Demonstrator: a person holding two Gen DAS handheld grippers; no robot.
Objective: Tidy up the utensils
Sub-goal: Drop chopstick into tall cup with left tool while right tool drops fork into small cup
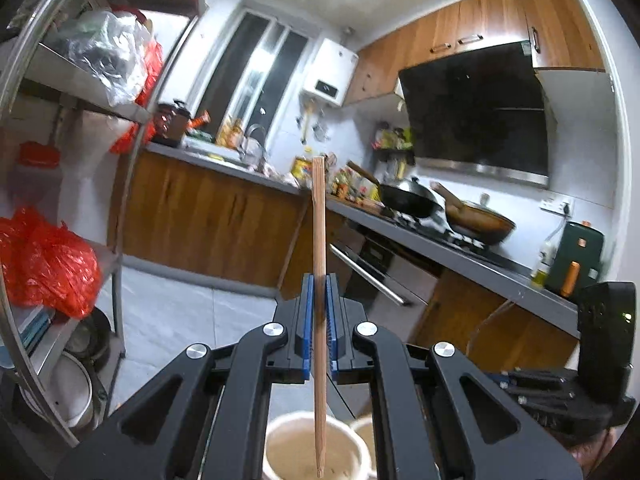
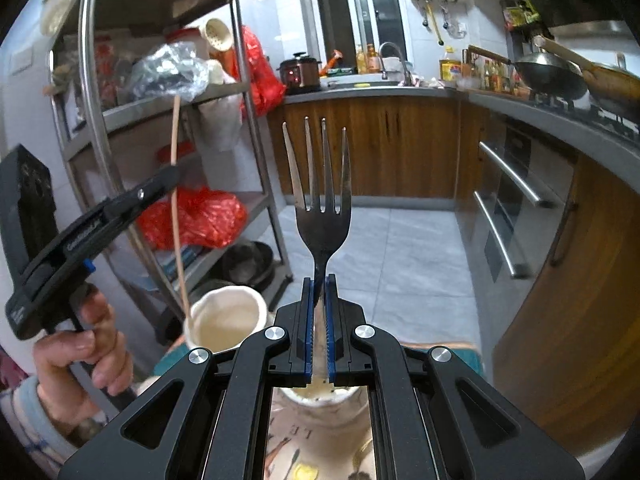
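My left gripper [image 1: 319,286] is shut on a wooden chopstick [image 1: 319,220] held upright, its lower tip hanging inside a cream ceramic holder [image 1: 280,446]. The right wrist view shows that chopstick [image 2: 175,200], the left gripper [image 2: 174,174] and the holder [image 2: 228,322] from the side. My right gripper [image 2: 319,288] is shut on a metal fork [image 2: 320,200], tines up, its handle above a second cream holder [image 2: 320,400] right below the jaws. The second holder's rim [image 1: 362,430] shows in the left wrist view.
A steel shelf rack [image 2: 256,120] with red bags [image 2: 192,216] and pots stands at left. Wooden cabinets and a counter with sink [image 2: 372,84] lie ahead. An oven [image 2: 508,208] and a stove with woks [image 1: 408,198] are at right. A patterned cloth [image 2: 320,452] lies under the holders.
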